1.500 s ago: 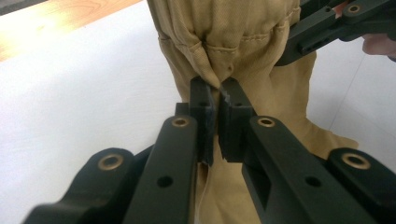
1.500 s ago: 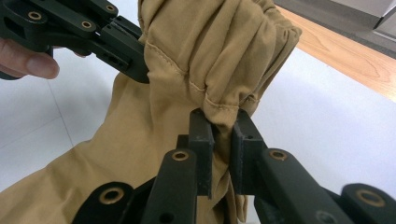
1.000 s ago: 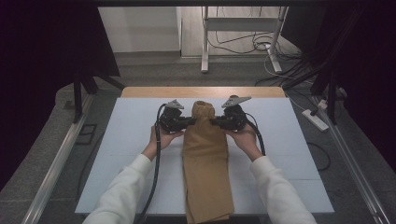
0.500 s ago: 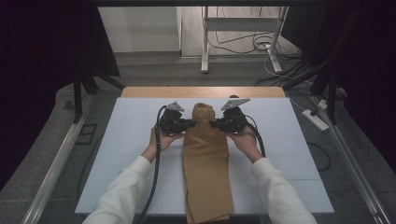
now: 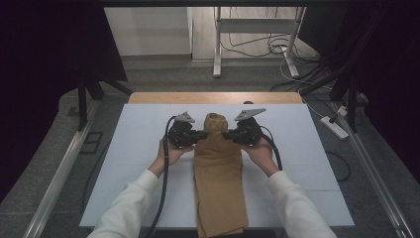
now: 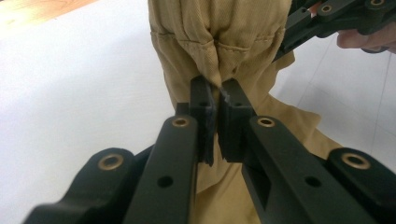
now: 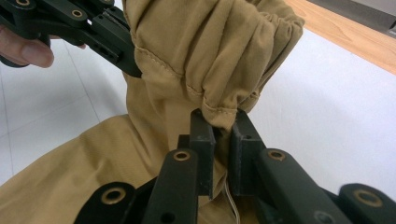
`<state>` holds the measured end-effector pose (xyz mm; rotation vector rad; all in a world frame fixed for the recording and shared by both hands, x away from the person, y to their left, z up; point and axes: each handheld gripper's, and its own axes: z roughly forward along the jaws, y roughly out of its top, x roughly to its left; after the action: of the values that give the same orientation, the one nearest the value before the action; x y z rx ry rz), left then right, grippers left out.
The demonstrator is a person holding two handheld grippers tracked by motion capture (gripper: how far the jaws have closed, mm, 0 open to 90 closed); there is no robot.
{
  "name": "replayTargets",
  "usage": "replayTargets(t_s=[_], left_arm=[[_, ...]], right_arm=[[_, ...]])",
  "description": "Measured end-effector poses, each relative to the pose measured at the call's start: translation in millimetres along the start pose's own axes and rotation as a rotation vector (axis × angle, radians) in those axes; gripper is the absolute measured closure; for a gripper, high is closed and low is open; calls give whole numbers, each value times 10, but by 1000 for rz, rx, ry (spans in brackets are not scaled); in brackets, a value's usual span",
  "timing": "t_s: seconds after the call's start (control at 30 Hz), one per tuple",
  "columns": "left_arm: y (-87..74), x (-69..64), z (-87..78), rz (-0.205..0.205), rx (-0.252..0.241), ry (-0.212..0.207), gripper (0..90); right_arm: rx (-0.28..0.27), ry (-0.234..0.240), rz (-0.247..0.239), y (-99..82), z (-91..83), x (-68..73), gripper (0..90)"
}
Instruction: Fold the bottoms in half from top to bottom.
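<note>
- Here, a tan garment (image 5: 219,183) lies lengthwise down the middle of a white table mat (image 5: 124,148), its near end reaching the table edge closest to the person
- Its far end is bunched up and raised off the mat, held between the two grippers
- The left gripper (image 5: 198,135) sits at the left side of that bunched end; in the left gripper view its jaws are pressed together on a gathered fold of the tan cloth (image 6: 219,42) at a stitched seam
- The right gripper (image 5: 229,135) sits opposite at the right side; in the right gripper view its jaws are clamped on the hemmed edge of the garment (image 7: 205,60), a narrow slot between them packed with fabric
- Each gripper view shows the other gripper biting the cloth from the far side
- The person's left hand (image 5: 171,151) and right hand (image 5: 260,151) grasp the grippers from below, white sleeves coming in from the bottom
- A wooden strip (image 5: 213,97) borders the mat's far edge
</note>
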<state>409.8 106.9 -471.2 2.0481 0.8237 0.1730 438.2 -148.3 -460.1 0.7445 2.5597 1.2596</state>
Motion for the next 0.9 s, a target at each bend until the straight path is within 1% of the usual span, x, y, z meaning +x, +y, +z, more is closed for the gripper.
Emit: replayTargets(t_s=[0.33,0.9], left_arm=[[-80,-68,-21,3,-2,-12,848],[-166,-180,-65,18,1,-31,848]], right_arm=[[5,5,-8,-62,-26,85,819],[4,18,-17,-143,-87,181,818]])
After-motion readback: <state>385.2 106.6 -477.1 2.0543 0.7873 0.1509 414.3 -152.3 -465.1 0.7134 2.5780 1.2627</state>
